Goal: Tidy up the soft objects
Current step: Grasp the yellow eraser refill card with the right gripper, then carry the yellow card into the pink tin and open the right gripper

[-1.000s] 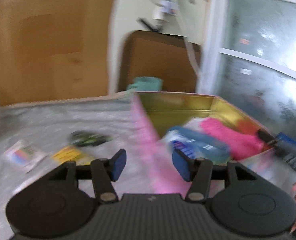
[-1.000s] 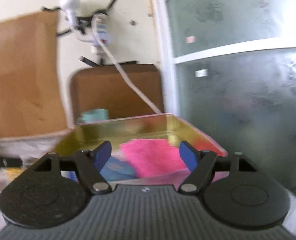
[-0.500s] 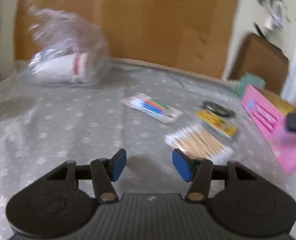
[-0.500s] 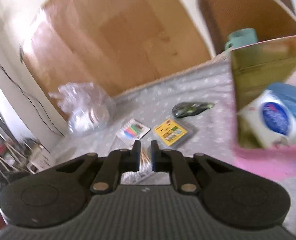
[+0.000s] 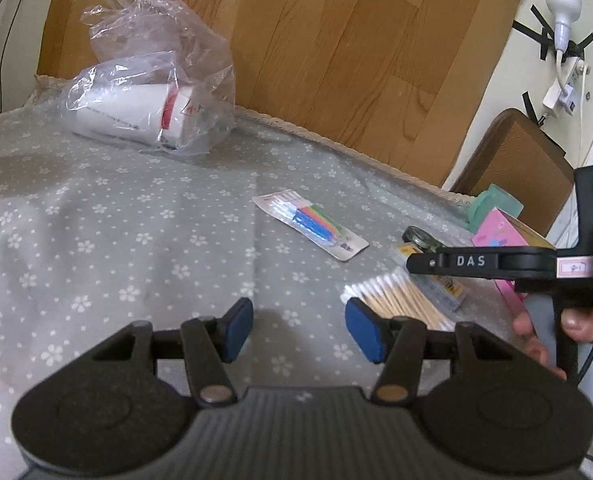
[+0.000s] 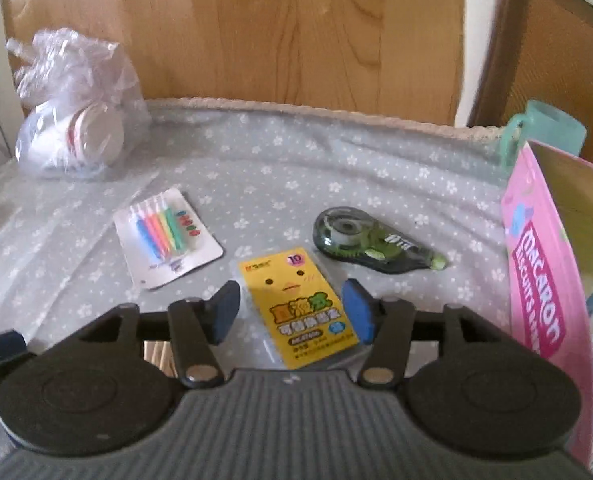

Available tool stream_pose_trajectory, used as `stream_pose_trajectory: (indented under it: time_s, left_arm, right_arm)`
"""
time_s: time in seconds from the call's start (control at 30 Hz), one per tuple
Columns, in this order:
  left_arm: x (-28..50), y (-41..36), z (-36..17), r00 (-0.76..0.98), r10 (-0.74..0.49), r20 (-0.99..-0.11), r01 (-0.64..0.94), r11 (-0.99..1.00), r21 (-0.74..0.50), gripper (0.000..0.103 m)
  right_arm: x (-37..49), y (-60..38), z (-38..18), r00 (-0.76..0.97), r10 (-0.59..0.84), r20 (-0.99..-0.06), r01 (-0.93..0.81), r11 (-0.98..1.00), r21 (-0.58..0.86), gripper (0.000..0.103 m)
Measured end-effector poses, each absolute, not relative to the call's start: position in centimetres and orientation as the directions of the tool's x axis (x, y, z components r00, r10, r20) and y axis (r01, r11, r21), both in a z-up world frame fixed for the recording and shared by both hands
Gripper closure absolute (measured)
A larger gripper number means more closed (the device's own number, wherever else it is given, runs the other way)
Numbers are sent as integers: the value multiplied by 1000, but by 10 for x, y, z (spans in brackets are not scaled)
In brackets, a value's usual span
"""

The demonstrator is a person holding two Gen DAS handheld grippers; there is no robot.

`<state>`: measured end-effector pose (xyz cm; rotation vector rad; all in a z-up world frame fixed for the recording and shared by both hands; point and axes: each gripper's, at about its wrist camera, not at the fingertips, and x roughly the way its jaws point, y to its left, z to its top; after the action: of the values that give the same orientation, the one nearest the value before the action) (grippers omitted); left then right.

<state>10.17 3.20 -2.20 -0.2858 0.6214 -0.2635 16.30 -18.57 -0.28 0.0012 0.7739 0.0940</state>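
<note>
Jaws: right gripper (image 6: 292,310) has just been opening, parted above the yellow refill pack (image 6: 296,308), pads clear of it. Left gripper (image 5: 298,326) parted, empty, over the floral cloth (image 5: 116,240), cotton swabs (image 5: 400,300) just beside its right pad. Pink tin (image 6: 544,280) at right.

On your tablecloth (image 6: 280,168): bagged cups (image 6: 76,136) far left at the back edge. Candle card (image 6: 167,236) left of centre; yellow packet (image 6: 300,308) just right of it, nearer you. Tape dispenser (image 6: 370,246) behind-right of the packet. Cotton swabs (image 5: 400,300) beside the packet. Tin (image 6: 544,272) at right, mug (image 6: 548,128) behind it.
</note>
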Motion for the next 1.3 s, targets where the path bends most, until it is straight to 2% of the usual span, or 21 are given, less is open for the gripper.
stream_pose_trajectory:
  time_s: [0.03, 0.13, 0.23, 0.27, 0.3, 0.37, 0.47, 0.53, 0.57, 0.77, 0.9, 1.0, 1.1, 1.2, 1.3]
  left_arm:
    - [102, 32, -22, 782, -327, -531, 156, 927, -342, 51]
    - [102, 33, -22, 782, -329, -529, 159, 926, -342, 50]
    - [99, 30, -21, 786, -323, -528, 160, 930, -332, 49]
    - [99, 29, -21, 786, -320, -529, 160, 932, -326, 49]
    - [98, 28, -21, 787, -315, -531, 160, 935, -318, 49]
    - [96, 26, -20, 790, -312, -528, 166, 937, -306, 49]
    - [92, 25, -19, 801, -310, -512, 176, 939, -294, 49]
    - [91, 25, -18, 804, -312, -507, 182, 940, -290, 49]
    - [91, 24, -18, 804, -312, -507, 182, 940, -289, 49]
    - [91, 26, -18, 800, -322, -506, 186, 935, -302, 49]
    - [90, 25, -18, 796, -331, -507, 198, 934, -299, 49]
    - [88, 21, -18, 781, -351, -517, 226, 930, -289, 49]
    - [78, 6, -16, 749, -388, -537, 300, 921, -247, 51]
    - [58, -22, -13, 660, -505, -556, 416, 862, -289, 52]
    - [34, -63, -9, 572, -579, -581, 559, 794, -242, 51]
  right_arm:
    - [160, -186, -2, 710, 84, -699, -93, 995, 25, 53]
    - [149, -185, 1, 706, 94, -702, -127, 992, 5, 73]
    - [136, -180, 0, 712, 65, -699, -159, 985, -71, 75]
    - [134, -178, 0, 714, 60, -698, -180, 979, -100, 73]
    - [136, -177, -1, 710, 60, -701, -192, 975, -110, 61]
    - [144, -178, -2, 701, 49, -712, -182, 977, -112, 42]
    - [160, -189, -10, 698, 23, -715, -138, 985, -102, 35]
    - [165, -204, -11, 673, 69, -736, -89, 996, 12, 37]
    - [163, -205, -11, 672, 66, -737, -78, 997, 18, 38]
    - [93, -186, -6, 691, 77, -719, -174, 983, -62, 41]
    - [12, -188, -4, 745, 82, -662, -208, 972, -114, 42]
    - [-42, -196, -6, 755, 114, -645, -230, 968, -98, 42]
    - [-86, -203, -7, 774, 156, -613, -239, 969, -55, 41]
    - [-112, -209, -14, 803, 138, -579, -182, 983, -20, 31]
    - [-118, -216, -18, 814, 157, -559, -158, 986, 46, 30]
